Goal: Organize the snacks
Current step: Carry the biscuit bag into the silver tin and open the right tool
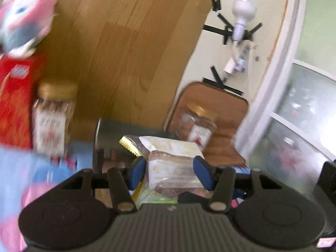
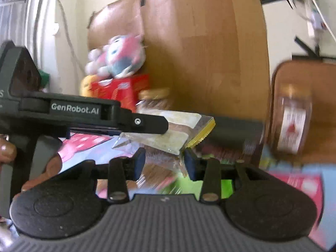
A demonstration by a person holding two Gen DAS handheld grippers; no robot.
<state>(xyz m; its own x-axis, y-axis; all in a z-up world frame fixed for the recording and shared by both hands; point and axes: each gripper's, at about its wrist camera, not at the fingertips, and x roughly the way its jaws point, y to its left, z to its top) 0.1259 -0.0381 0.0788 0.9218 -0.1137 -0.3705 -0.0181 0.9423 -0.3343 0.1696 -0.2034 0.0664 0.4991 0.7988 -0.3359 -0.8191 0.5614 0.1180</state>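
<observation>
The left claw [image 1: 169, 169] gripped a clear-wrapped snack cake [image 1: 174, 168] between its blue pads, raised before a grey tin [image 1: 109, 132]. The right claw [image 2: 164, 163] closed on a second, blurred wrapped snack [image 2: 161, 163]; two gold-lidded jars [image 1: 53, 117] flanked the tin.

Bright daylight from the window [image 1: 304, 113]; heavy motion blur, fisheye-bent edges.

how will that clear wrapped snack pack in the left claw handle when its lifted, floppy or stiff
Probably soft: the snack pack is layered cake in thin clear film, sitting between the left claw pads, so a hard squeeze could dent it. Its crimped yellow end sticks out loose and will likely flap. The film looks glossy, so it may slip.
</observation>
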